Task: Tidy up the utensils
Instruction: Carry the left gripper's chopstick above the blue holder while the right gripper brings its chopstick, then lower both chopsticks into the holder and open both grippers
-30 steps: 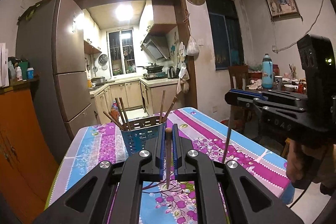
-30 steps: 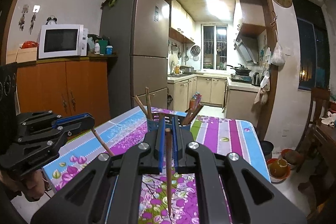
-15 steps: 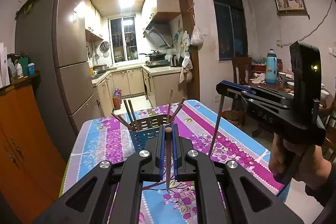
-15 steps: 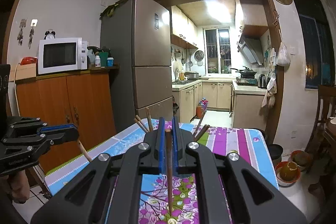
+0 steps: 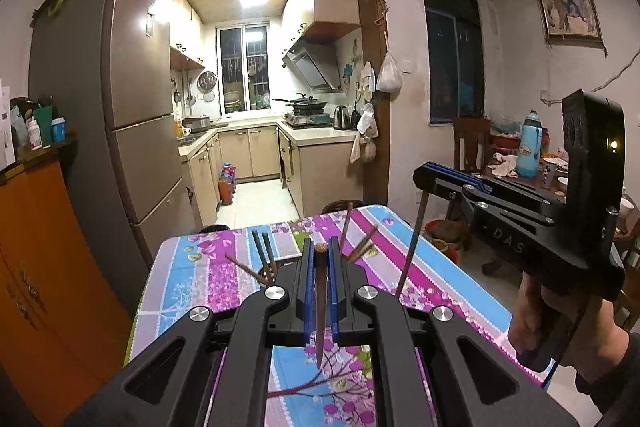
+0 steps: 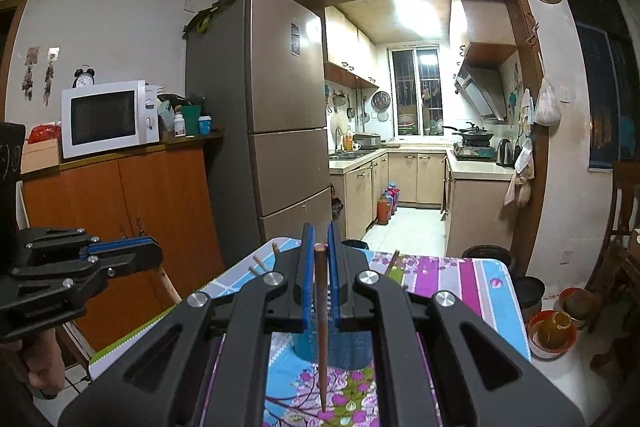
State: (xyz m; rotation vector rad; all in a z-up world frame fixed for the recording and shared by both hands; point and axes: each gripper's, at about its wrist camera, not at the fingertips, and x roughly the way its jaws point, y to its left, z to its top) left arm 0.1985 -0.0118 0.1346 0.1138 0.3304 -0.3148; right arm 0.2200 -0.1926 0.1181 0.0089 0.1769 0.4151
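Two grippers, each with a chopstick, above a table facing a kitchen doorway

The left gripper [image 5: 319, 259] clamps an upright chopstick [image 5: 320, 311] over the table [image 5: 188, 267]; the utensil basket [image 6: 340, 347] stands on the table just ahead of it, more chopsticks [image 5: 262, 251] leaning inside. To its right, the right gripper [image 5: 426, 179] pinches a second chopstick [image 5: 412, 243] that hangs down. The fridge [image 6: 276, 131] stands left of the doorway, the microwave [image 6: 106, 117] on a cabinet [image 6: 132, 211] further left.
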